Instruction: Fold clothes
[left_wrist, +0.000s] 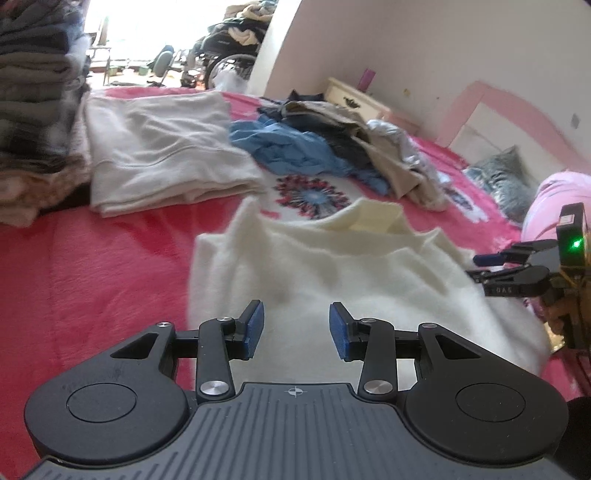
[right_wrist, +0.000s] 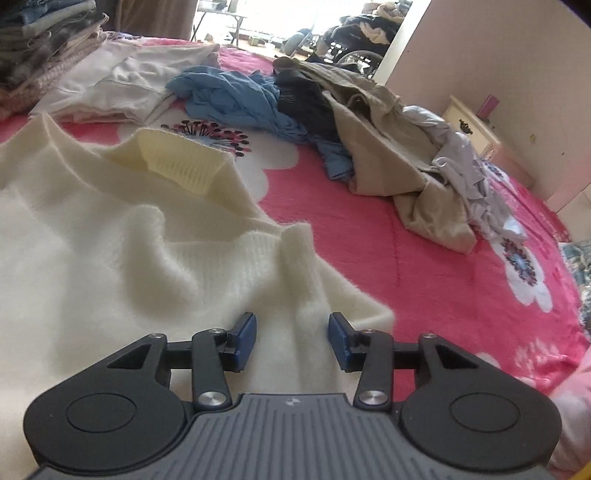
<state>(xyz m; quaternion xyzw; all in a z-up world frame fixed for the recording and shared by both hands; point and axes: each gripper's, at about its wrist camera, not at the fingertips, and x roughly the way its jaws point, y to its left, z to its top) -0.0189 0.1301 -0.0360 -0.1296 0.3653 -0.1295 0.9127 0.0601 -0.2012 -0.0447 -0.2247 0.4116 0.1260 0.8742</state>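
A fluffy cream sweater (left_wrist: 332, 266) lies spread on the pink bedspread (left_wrist: 92, 277), its ribbed collar (right_wrist: 177, 162) pointing toward the far side. My left gripper (left_wrist: 296, 314) hovers over the sweater's body, open, with only fabric showing beyond the gap between its blue pads. My right gripper (right_wrist: 293, 325) is open above the sweater's (right_wrist: 110, 240) right-hand edge, where a ridge of fabric runs up toward the gap; the pads do not press on it. In the left wrist view the right gripper (left_wrist: 476, 266) comes in from the right edge, held by a hand.
A folded beige garment (left_wrist: 159, 147) and a tall stack of folded clothes (left_wrist: 33, 110) sit at the far left. A heap of unfolded blue, dark, tan and grey clothes (right_wrist: 351, 122) lies at the far right. A cream nightstand (right_wrist: 469, 125) and a wheelchair (left_wrist: 229, 48) stand beyond the bed.
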